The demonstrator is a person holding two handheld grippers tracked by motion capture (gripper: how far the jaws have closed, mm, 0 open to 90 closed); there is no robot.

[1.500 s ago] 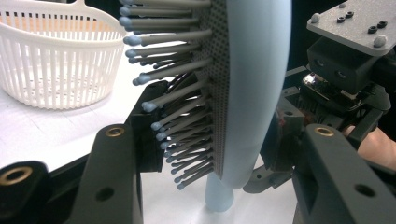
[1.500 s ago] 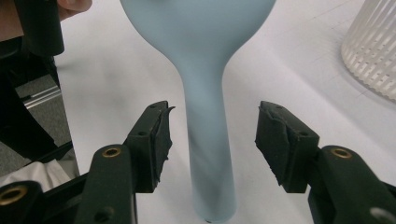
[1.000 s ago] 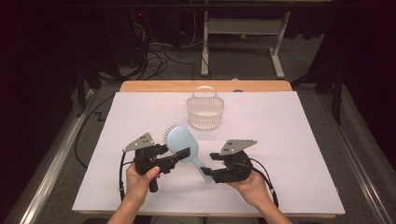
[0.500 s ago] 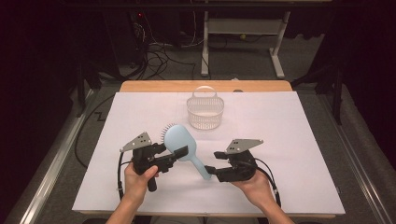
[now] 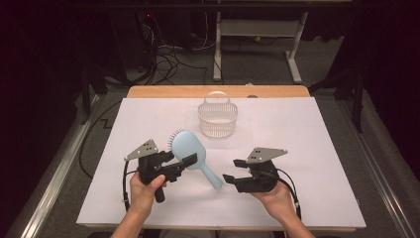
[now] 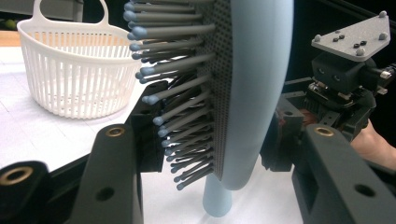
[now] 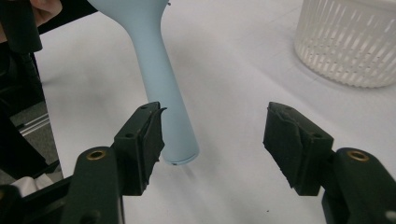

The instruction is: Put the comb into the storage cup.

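A pale blue hairbrush (image 5: 190, 151) with grey, blue-tipped bristles is pinched at its oval head by the left tongs (image 5: 185, 163) and held above the white-covered desk (image 5: 307, 129), its handle slanting down toward the right tongs (image 5: 232, 171). The right tongs are spread, have just been opening, and nothing is gripped between them. In the left gripper view the brush's top is cut off, and the white basket (image 5: 217, 116) is partly hidden behind the bristles.

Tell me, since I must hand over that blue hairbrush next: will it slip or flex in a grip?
The hairbrush looks like smooth, rigid plastic, so probably stiff but somewhat slippery. The left gripper clamps its head across bristles and back; the bristles likely give a little. The tapered handle may slide between jaws.
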